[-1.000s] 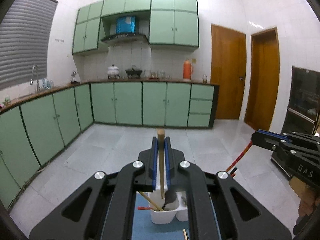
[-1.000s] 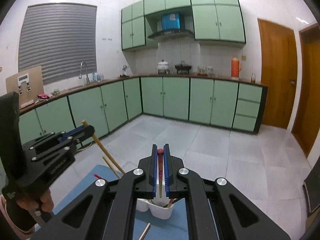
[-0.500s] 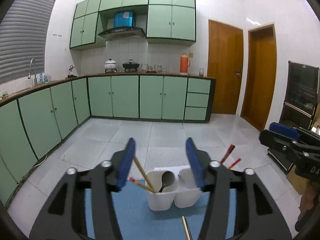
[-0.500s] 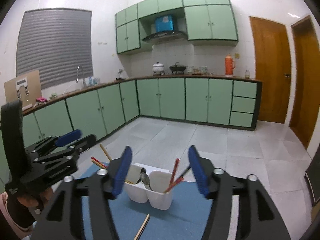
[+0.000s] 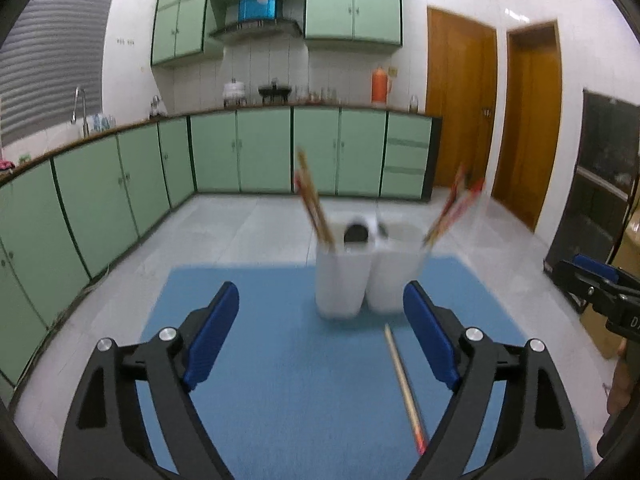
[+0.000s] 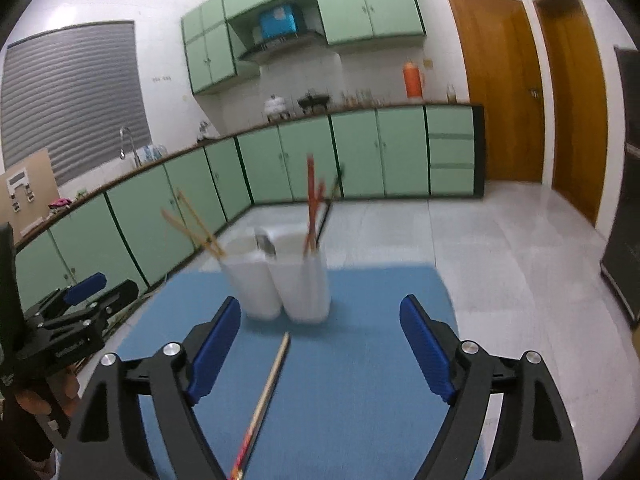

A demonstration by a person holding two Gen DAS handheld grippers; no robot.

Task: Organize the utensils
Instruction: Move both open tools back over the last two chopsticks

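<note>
- Left wrist view: your left gripper [image 5: 320,320] has its jaws opening wide with nothing gripped — only blue mat [image 5: 280,400] shows between the pads.
- Right wrist view: your right gripper [image 6: 320,328] is likewise opening, holding nothing.
- White two-compartment holder [image 5: 360,280] stands upright on the mat, with wooden chopsticks [image 5: 314,204] in its left compartment and red chopsticks [image 5: 452,208] in its right.
- One loose chopstick [image 6: 264,400] lies flat on the mat, just in front of the holder.

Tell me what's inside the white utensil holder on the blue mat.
The white utensil holder has wooden chopsticks and a spoon in its left compartment, red chopsticks in its right. Its walls hide their lower ends.
</note>
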